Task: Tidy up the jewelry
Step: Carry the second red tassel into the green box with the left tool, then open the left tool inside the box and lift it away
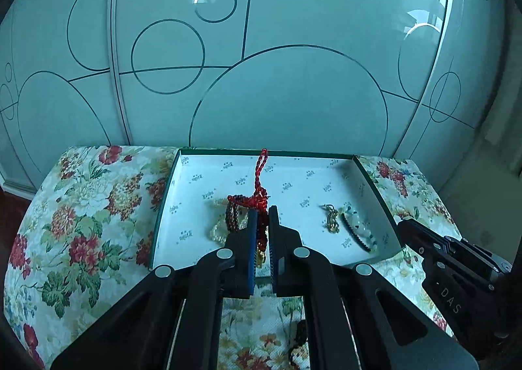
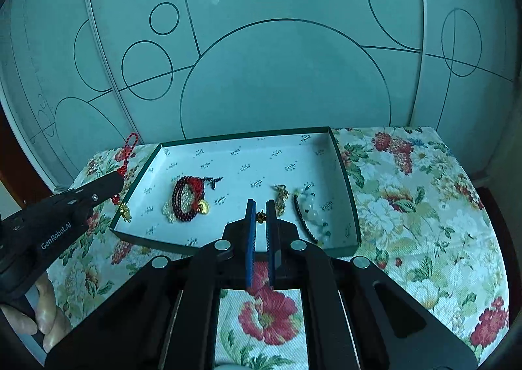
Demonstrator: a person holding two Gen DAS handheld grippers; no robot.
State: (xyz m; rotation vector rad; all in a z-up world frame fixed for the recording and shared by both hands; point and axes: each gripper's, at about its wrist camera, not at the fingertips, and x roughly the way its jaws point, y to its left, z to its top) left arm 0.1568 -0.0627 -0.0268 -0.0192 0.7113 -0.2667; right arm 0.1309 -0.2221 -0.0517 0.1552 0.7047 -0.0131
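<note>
— Red cord, is that what you've got?

— Yes. My left gripper point(image 1: 261, 239) is pinched nearly closed on the red knotted charm point(image 1: 260, 174); its loop stands up above my fingers and a gold piece dangles below them, over the near left edge of the box point(image 2: 342, 155).

— And the right?

— My right gripper point(image 2: 261, 216) is narrowed around a small gold earring point(image 2: 260, 216) above the box's near side. Inside lie a dark red bead bracelet point(image 2: 182, 197) to the left and a pale bead bracelet point(image 2: 311, 207) to the right, all on the floral cloth point(image 2: 424, 207).
</note>
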